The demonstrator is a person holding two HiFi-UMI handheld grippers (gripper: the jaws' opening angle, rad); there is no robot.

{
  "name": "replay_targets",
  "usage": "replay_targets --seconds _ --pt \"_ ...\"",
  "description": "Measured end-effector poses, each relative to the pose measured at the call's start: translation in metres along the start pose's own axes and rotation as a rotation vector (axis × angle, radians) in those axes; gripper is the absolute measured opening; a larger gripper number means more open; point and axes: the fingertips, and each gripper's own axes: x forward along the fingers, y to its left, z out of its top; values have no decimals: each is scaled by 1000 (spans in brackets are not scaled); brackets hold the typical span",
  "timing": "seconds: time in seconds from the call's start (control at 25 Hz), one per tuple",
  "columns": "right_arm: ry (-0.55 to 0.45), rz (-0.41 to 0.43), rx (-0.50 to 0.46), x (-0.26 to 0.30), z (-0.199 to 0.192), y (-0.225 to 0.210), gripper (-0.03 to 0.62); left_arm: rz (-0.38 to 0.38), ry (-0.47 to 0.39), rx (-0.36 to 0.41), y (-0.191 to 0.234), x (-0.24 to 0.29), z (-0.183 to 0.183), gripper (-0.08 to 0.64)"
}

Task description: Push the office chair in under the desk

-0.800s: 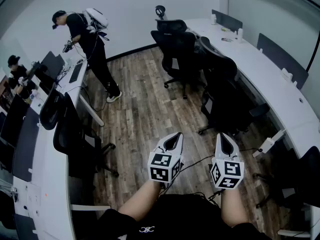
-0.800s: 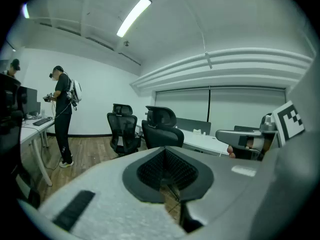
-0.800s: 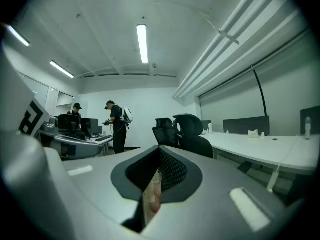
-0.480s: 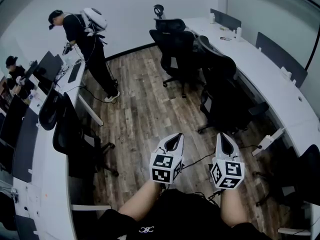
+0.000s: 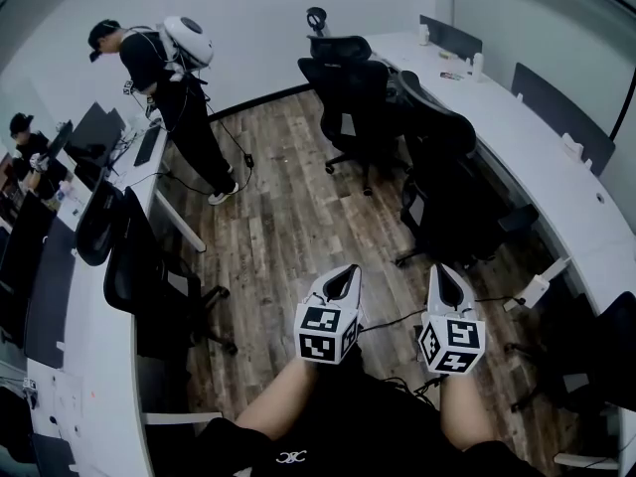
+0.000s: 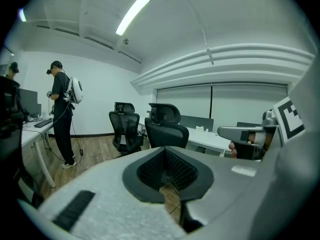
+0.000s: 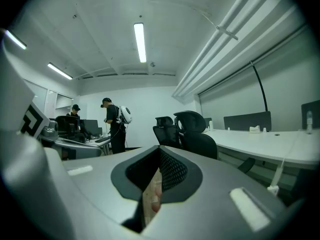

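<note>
Lighting's pretty even and cool, all from ceiling strip lights (image 6: 132, 15), which blow out to pure white in both gripper views. The head view is dimmer, with dark corners and heavy fisheye that bends the white surface (image 5: 537, 147) into a curve. The black office chairs (image 5: 447, 177) are basically silhouettes, with soft shadows on the wood floor (image 5: 288, 217). Up close, the left hand-held gripper (image 6: 167, 184) and the right hand-held gripper (image 7: 150, 196) are mushy and out of focus, ringed by black.
</note>
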Motion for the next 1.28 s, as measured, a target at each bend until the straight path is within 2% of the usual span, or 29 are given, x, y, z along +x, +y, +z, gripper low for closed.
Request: replay_targets --seconds 0.24,0.52,0.76,0.88,1.04,1.28 --pt "-4 -36 -18 50 6 -13 8 -30 -7 7 26 48 13 8" --pt "11 -114 -18 115 6 -34 8 -107 9 2 59 120 27 8" --pt "9 -240 1 166 20 -72 8 -192 50 64 76 190 47 8" --pt "21 -282 41 190 25 -91 8 -242 56 86 84 224 65 8" --pt "54 -349 30 224 28 -116 9 -272 59 156 99 271 84 8" --pt "108 -439 8 270 25 -143 52 -309 39 336 131 345 112 15"
